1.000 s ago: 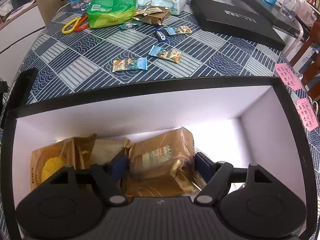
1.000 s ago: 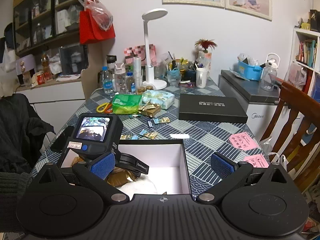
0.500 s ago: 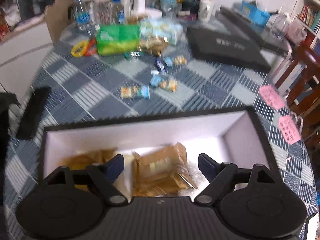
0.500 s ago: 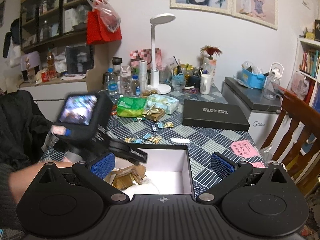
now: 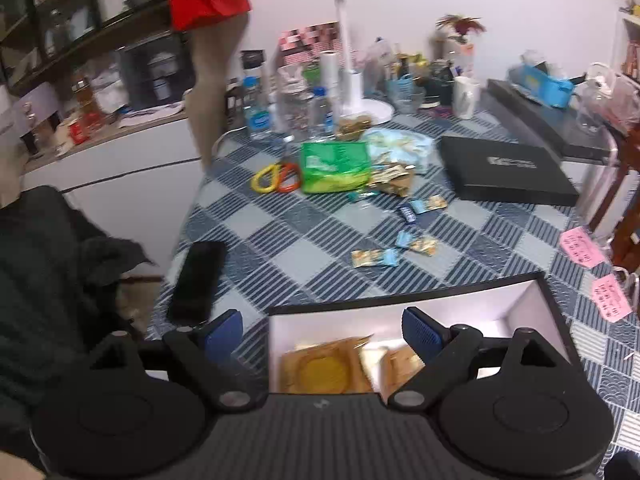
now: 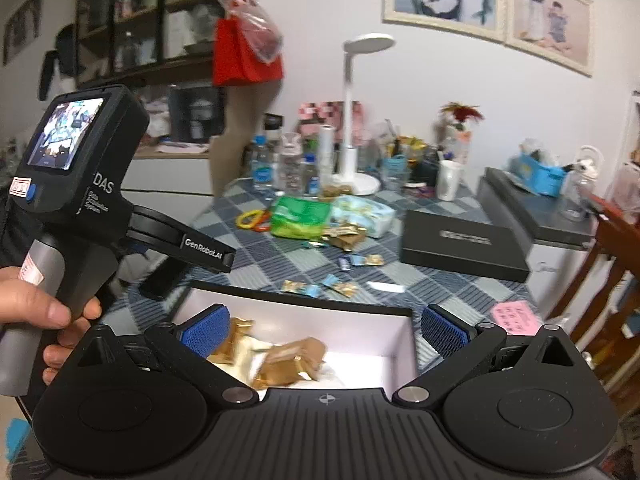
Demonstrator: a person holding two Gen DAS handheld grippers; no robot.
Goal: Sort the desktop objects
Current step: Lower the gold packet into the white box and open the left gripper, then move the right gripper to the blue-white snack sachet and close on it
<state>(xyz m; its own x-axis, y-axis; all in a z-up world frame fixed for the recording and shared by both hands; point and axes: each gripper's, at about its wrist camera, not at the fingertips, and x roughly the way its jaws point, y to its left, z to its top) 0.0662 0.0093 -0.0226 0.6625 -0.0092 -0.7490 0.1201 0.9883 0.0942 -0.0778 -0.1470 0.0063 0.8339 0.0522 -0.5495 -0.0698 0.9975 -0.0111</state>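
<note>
Both grippers hang above the near end of a table covered in a blue checked cloth (image 5: 288, 256). The left gripper (image 5: 322, 330) has its jaws spread wide with nothing between them; one blue pad sits over the cloth, the other over the open box (image 5: 400, 307). The right gripper (image 6: 325, 330) is likewise spread wide and empty above the same box (image 6: 304, 300). The box has a black rim and white walls, and brown packets (image 5: 320, 368) lie on its floor, blurred in the right view (image 6: 292, 360). A hand (image 6: 48, 320) grips the left gripper's grey handle at the left of the right view. Beyond the box, small snack packets (image 5: 374, 258) lie loose on the cloth, well apart from a green bag (image 5: 334, 166) and a pale blue pack (image 5: 400, 148) farther back. Yellow and orange rings (image 5: 276, 178) lie just beside the green bag. A black lid (image 5: 504, 172) rests toward the right, and a dark phone (image 5: 196, 280) lies near the left edge. Pink notes (image 5: 582, 246) sit at the right edge.
</note>
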